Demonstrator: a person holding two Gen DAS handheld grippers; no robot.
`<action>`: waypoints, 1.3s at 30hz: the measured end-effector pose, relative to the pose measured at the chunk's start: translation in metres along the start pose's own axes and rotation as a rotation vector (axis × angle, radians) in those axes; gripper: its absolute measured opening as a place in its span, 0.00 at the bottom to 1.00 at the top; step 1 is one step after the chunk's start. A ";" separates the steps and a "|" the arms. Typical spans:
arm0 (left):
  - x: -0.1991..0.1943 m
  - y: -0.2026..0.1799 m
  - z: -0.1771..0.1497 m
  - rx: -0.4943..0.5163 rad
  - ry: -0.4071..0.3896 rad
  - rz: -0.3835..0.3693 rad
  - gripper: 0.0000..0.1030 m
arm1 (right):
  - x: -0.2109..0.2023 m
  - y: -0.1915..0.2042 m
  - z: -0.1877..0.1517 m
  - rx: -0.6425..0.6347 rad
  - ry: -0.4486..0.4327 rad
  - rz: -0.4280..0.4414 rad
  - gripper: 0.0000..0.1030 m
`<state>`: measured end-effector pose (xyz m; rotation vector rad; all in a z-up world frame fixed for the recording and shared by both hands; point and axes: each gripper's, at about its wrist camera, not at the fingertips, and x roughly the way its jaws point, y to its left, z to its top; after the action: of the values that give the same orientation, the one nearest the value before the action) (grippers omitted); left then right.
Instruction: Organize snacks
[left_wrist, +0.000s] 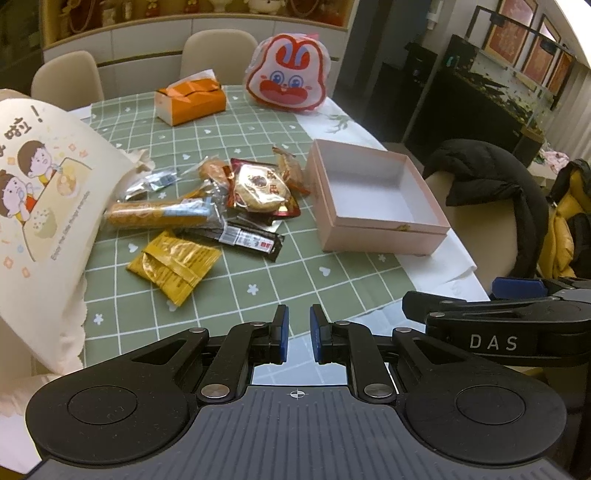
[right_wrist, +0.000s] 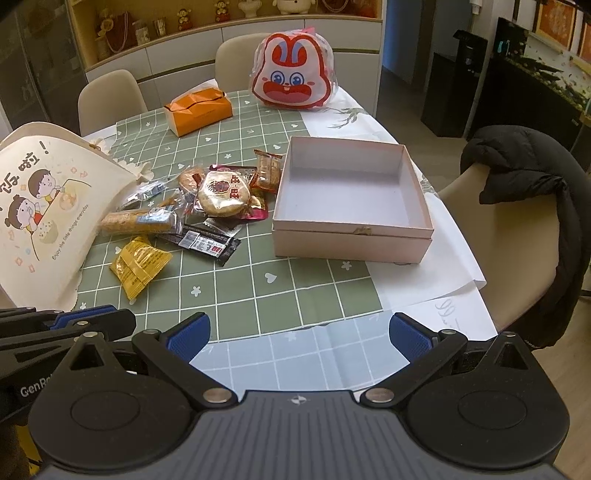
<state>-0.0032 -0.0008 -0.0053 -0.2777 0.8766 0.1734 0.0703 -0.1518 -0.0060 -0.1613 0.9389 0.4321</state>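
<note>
My left gripper hangs over the near edge of the counter, jaws drawn close together with nothing between them. My right gripper sits just beside it on the right, jaws spread wide and empty. The snacks lie in a loose heap left of centre: a yellow packet nearest me, a black bar just beyond it, a long biscuit pack to the left, a round cake in clear wrap at the middle, and a small orange pack at the far side. The pink box stands open just right of the heap. A cream bag leans at the left edge. Far off sit an orange tissue box and a rabbit bag.
</note>
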 end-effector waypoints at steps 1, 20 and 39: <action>0.000 0.000 0.000 0.001 -0.003 0.000 0.16 | 0.000 0.000 0.000 -0.001 0.001 0.001 1.00; -0.004 0.001 0.001 -0.012 -0.010 -0.012 0.16 | 0.006 0.003 -0.001 -0.015 0.015 0.002 1.00; -0.006 0.003 0.001 -0.026 -0.010 -0.018 0.16 | 0.005 0.003 -0.003 -0.018 0.014 -0.015 1.00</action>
<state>-0.0069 0.0026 -0.0008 -0.3084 0.8618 0.1695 0.0695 -0.1487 -0.0117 -0.1883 0.9473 0.4260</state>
